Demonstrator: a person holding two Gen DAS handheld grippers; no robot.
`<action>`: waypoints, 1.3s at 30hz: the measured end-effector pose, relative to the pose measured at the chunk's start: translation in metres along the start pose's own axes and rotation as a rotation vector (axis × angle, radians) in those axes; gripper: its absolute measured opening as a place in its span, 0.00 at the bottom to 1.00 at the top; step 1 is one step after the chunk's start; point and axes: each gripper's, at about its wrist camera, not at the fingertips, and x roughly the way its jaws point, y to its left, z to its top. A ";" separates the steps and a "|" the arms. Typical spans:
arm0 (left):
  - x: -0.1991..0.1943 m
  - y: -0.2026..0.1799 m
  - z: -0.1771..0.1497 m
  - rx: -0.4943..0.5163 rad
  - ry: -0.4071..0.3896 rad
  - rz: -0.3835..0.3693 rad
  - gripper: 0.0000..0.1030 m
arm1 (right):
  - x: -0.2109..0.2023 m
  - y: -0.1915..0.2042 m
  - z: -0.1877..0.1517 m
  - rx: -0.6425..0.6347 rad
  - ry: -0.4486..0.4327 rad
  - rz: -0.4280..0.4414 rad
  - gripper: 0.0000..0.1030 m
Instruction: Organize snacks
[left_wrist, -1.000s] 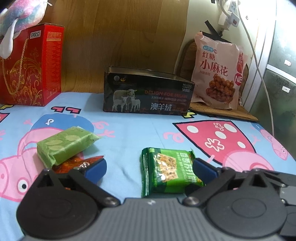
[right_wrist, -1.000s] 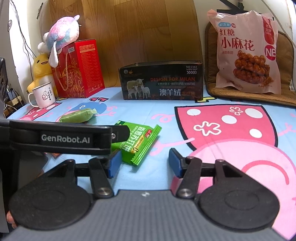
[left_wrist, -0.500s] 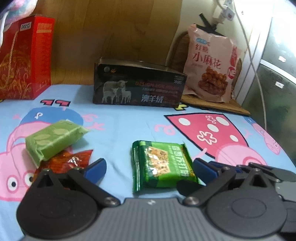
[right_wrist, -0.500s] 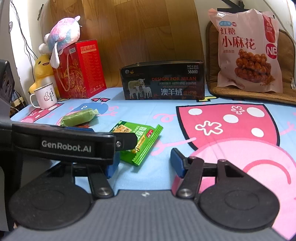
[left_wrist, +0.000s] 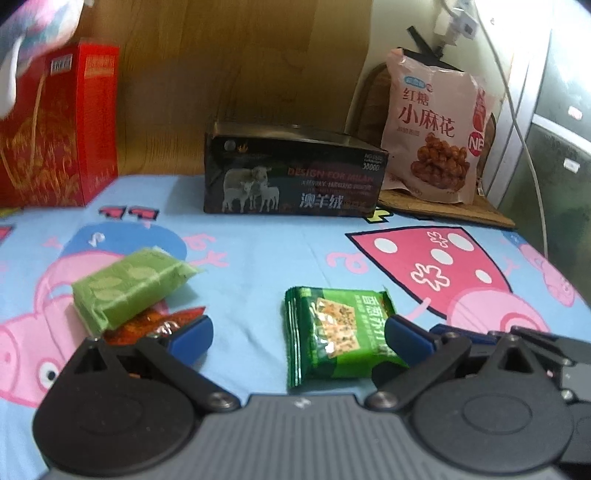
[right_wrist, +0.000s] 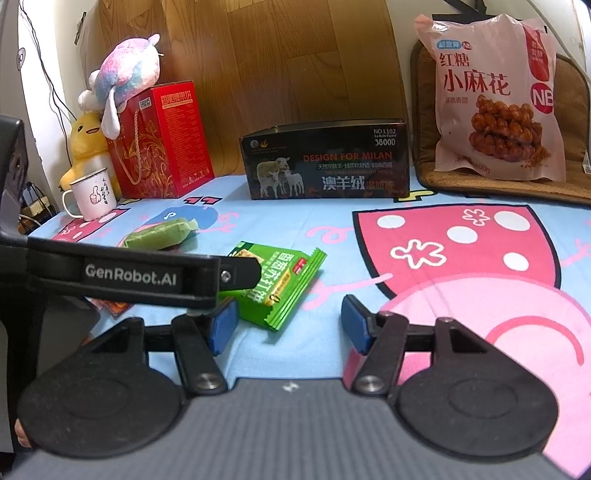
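right claw (right_wrist: 286, 323) widened slightly beside glossy, flat green cracker packet (right_wrist: 279, 282).

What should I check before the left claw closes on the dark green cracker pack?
1. Left claw open: ok, jaws stand wide apart.
2. Cracker pack between the left fingers: ok, though it lies close to the right-hand one.
3. Pack lies flat on the sheet: ok.
4. Pale green pack and orange packet clear of the grasp: not ok, the orange packet sits right at the left finger.
5. Right claw out of the way: cannot tell; it is open and empty, very near the pack.
6. Black box open on top: ok.
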 end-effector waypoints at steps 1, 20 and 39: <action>-0.002 -0.003 -0.001 0.017 -0.012 0.012 1.00 | 0.000 0.000 0.000 0.001 0.000 0.001 0.62; -0.009 0.001 -0.005 -0.032 -0.078 0.037 1.00 | 0.000 -0.001 0.000 0.003 0.000 0.004 0.63; -0.006 0.000 -0.006 -0.032 -0.063 0.028 1.00 | 0.000 -0.002 0.000 0.003 0.000 0.006 0.64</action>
